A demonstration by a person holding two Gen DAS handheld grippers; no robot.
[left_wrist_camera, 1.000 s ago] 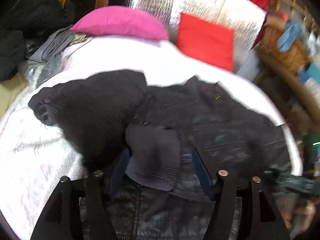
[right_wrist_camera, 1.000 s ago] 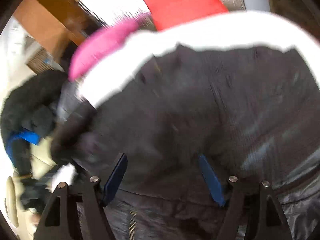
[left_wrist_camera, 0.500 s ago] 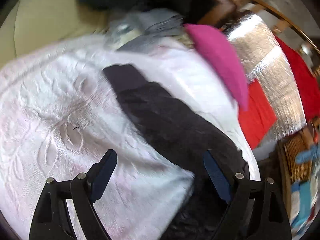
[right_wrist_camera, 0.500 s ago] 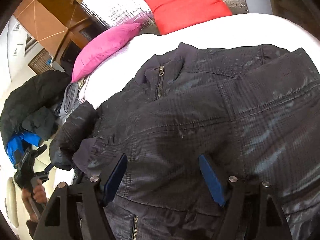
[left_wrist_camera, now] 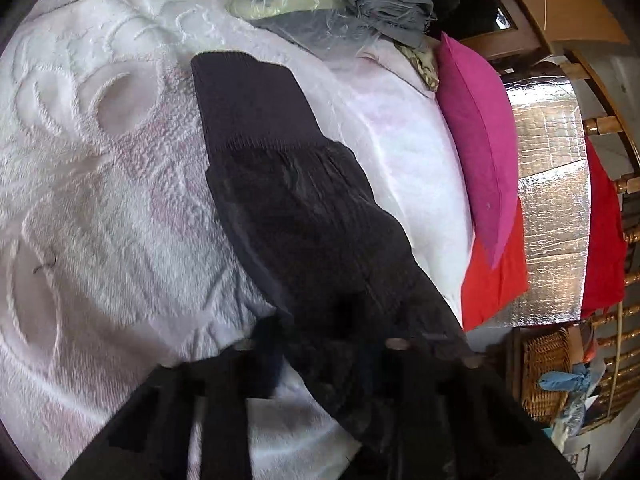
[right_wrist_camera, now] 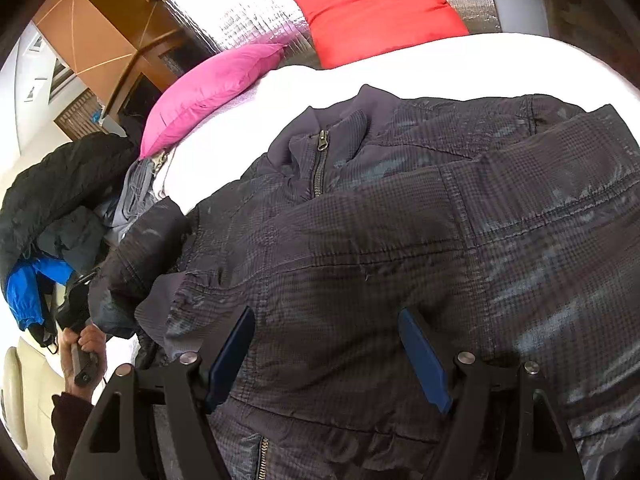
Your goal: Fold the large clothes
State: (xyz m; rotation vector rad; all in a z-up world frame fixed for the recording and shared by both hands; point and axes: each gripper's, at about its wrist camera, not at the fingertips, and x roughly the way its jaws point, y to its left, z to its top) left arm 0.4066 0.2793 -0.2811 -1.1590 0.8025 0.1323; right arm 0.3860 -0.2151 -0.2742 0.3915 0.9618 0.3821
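Since half a second earlier, left tool [left_wrist_camera: 324,364] had closed on the jacket's sleeve [left_wrist_camera: 296,208], which ran away from it across the bed [left_wrist_camera: 100,200]. Right tool [right_wrist_camera: 326,356] hovered open over the jacket [right_wrist_camera: 400,240] body. Left was nearer for the fold.

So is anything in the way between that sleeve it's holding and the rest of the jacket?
Nothing visible. The left hand-held gripper grips the sleeve; only bare white bedspread surrounds it toward the jacket.
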